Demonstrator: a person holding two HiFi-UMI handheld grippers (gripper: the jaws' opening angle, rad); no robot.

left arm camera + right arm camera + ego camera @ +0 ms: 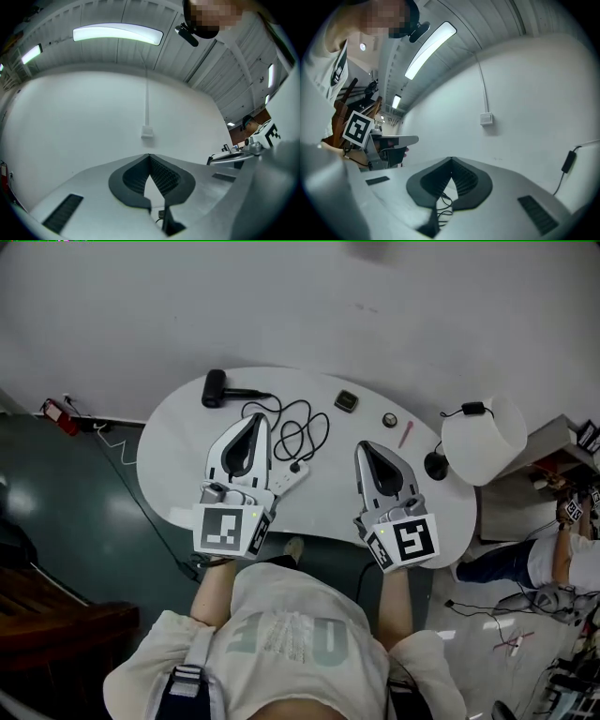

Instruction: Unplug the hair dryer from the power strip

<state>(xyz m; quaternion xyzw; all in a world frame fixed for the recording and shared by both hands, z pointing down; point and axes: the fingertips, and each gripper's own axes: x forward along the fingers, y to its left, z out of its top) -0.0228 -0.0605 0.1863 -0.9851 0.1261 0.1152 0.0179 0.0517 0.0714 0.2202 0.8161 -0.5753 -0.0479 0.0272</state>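
Overhead, the head view is showing a person leaning over a white oval tabletop (176,456), holding a claw in each hand. The left claw (256,418) is hovering over the tabletop's left half and the right claw (366,448) over its right half, both pointing away from the person. The black hair dryer (215,388) is lying near the far left edge. Its black cord (300,432) is looping between the two claws down to the white power strip (289,478), which is lying just beside the left claw. The plug itself is too small to judge. A small black square object (346,400), a red pen (405,435) and a white lamp shade (483,440) are sitting farther right.

Next, the left gripper view is looking along that claw at a white wall with a wall box (147,132) and a ceiling light (117,33). Its dark ribbed pads (164,177) are meeting at the tip – fully closed, gripping nothing. The right claw is showing at the right edge.

Lastly, the right gripper view is showing its own pads (464,182) pressing together too, with nothing between them. Loops of the cord are showing through the gap beneath, and the left claw's marker cube (358,127) is sitting at the left.
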